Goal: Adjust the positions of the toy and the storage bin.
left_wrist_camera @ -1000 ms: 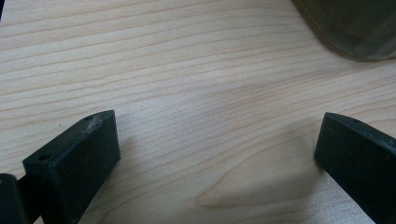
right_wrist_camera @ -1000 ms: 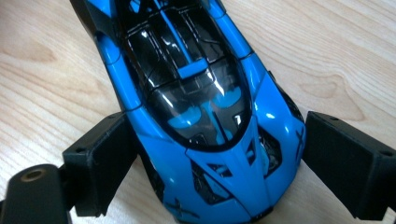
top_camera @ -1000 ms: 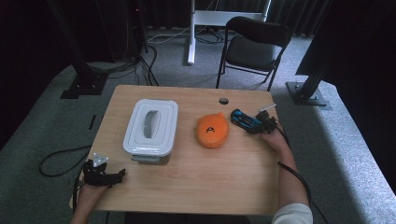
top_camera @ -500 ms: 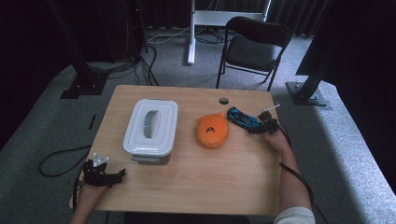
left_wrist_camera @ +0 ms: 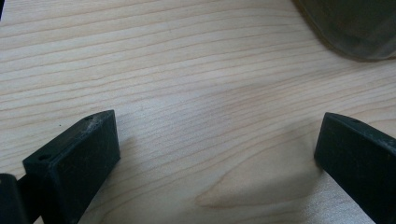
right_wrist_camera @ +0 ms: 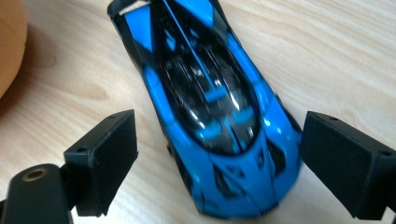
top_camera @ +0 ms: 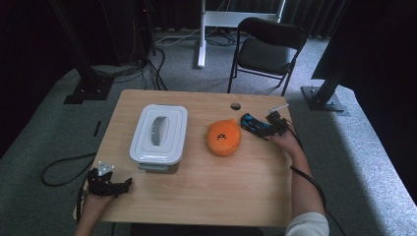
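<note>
A blue and black toy car [right_wrist_camera: 210,107] lies on the wooden table [top_camera: 221,191], right of an orange plush ball [top_camera: 224,137] with a black mark. My right gripper [right_wrist_camera: 219,158] is open, its jaws standing on either side of the car's near end without gripping it; the high view shows the same gripper [top_camera: 269,128] at the car [top_camera: 253,124]. My left gripper [top_camera: 115,187] rests open at the table's front left corner, over bare wood, with nothing between its jaws [left_wrist_camera: 215,158].
A white lidded plastic box [top_camera: 159,135] stands left of centre; its corner [left_wrist_camera: 355,28] shows in the left gripper view. A small round hole [top_camera: 235,105] is near the table's far edge. A black folding chair [top_camera: 268,49] stands behind the table.
My right gripper has slid a little farther left along the car, so the jaws now flank its body. The left gripper has stayed still.
</note>
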`<state>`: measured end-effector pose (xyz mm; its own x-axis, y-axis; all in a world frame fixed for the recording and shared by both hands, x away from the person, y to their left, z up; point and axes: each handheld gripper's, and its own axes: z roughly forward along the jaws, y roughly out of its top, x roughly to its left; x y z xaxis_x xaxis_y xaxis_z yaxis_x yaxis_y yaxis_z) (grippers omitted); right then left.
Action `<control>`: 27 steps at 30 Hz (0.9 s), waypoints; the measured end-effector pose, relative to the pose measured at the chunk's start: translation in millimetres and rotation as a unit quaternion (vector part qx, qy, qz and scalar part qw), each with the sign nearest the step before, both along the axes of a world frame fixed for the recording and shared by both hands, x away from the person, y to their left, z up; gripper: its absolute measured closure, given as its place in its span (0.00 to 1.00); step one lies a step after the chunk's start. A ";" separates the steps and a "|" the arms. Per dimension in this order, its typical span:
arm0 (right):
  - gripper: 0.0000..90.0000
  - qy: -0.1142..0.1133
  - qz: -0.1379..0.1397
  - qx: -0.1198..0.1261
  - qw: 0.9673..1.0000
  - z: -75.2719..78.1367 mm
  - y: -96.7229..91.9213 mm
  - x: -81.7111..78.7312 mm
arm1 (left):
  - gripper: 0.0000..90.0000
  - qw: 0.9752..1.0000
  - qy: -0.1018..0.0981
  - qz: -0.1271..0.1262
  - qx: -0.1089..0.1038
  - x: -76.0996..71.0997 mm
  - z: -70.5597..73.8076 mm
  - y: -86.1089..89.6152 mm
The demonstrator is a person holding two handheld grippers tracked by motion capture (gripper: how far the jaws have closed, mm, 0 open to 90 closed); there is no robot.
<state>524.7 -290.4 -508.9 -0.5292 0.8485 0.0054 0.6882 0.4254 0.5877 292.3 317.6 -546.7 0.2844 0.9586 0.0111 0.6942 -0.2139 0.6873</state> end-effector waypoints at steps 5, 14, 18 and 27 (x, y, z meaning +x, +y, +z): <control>0.12 0.006 0.011 -0.006 1.000 2.0 6.8 8.7 | 0.01 1.000 0.000 0.000 0.000 0.0 0.0 0.0; 0.11 0.031 0.020 -0.050 0.998 -10.2 13.8 21.7 | 0.01 1.000 0.000 0.000 0.000 0.0 0.0 0.0; 0.11 0.037 0.022 -0.055 0.998 -11.9 14.8 22.8 | 0.01 1.000 0.000 0.000 0.000 0.0 0.0 0.0; 0.18 0.056 0.018 -0.037 0.998 -15.8 1.0 17.5 | 0.01 1.000 0.000 0.000 0.000 0.0 0.0 0.0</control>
